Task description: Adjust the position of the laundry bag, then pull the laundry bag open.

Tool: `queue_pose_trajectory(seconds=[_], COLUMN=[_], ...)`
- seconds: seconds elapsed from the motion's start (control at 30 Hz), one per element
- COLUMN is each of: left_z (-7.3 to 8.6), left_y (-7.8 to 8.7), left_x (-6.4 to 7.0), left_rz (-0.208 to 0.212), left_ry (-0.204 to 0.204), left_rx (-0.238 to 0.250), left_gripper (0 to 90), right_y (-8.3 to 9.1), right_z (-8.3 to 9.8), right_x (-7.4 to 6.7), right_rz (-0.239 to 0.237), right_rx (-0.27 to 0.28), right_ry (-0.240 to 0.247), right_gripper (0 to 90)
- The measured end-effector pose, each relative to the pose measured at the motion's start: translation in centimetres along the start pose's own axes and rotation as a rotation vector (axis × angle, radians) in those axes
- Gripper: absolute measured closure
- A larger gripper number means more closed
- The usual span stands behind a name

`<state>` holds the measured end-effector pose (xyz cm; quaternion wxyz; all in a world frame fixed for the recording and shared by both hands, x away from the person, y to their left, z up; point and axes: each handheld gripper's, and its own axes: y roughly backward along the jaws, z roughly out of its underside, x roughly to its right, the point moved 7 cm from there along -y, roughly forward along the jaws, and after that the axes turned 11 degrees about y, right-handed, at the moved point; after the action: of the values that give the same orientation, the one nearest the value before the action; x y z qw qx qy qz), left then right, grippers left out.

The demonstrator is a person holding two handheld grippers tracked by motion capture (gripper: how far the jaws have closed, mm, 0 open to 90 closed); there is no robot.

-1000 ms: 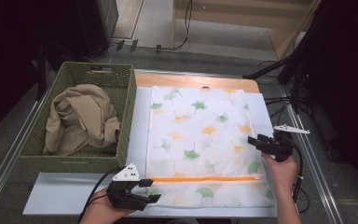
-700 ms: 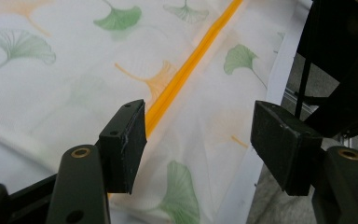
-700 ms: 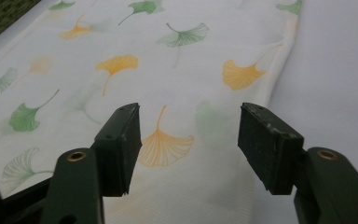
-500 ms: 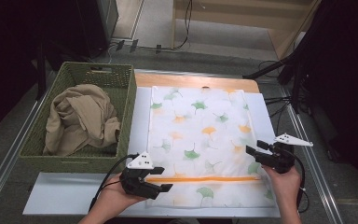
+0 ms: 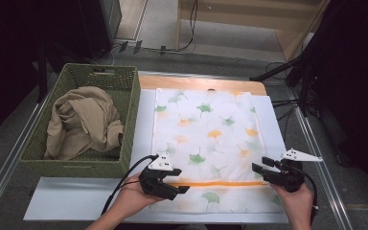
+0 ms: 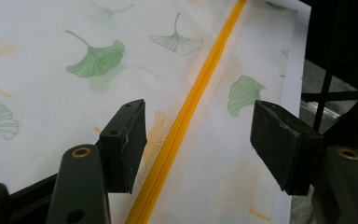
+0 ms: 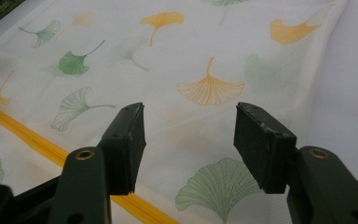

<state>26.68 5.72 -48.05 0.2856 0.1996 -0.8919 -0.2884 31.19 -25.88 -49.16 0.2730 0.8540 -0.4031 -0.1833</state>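
Both grippers' jaws open, empty, over leaf-print cloth (image 5: 211, 139); green basket (image 5: 124, 124) w/ tan fabric (image 5: 81, 122) beside.

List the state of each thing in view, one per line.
White leaf-printed mesh laundry bag: spread flat on the table, orange zipper closed.
Green woven basket: holds crumpled beige cloth.
Left hand-held gripper: open over the zipper.
Right hand-held gripper: open above the bag, jaws just closing slightly, nothing between.

white leaf-print mesh bag (image 5: 211, 143) with an orange zipper (image 5: 220, 183) lies flat on the table.
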Motion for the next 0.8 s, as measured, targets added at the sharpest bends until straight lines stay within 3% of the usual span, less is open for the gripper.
queue_pose_trajectory(seconds=[0.23,0.4,0.57,0.8], left_z=[-0.1,-0.4,-0.7,-0.9], left_y=[-0.4,-0.5,-1.0,-1.2], left_x=[-0.3,0.0,-0.2,0.1], left_rz=[0.011,0.017,0.038,0.048], left_ry=[0.004,-0.031,-0.015,-0.037], left_rx=[-0.021,-0.014,-0.019,-0.024], left_gripper=[36.6,36.9,37.1,37.5], right_y=[0.3,1.2,2.0,2.8], right_z=[1.2,2.1,3.0,4.1], right_x=[-0.4,-0.2,0.1,0.7], right_rz=[0.006,0.026,0.052,0.078], right_rx=[-0.044,-0.049,-0.056,-0.072], right_ry=[0.006,-0.019,-0.030,-0.062], right_gripper=[46.2,47.1,47.7,50.6])
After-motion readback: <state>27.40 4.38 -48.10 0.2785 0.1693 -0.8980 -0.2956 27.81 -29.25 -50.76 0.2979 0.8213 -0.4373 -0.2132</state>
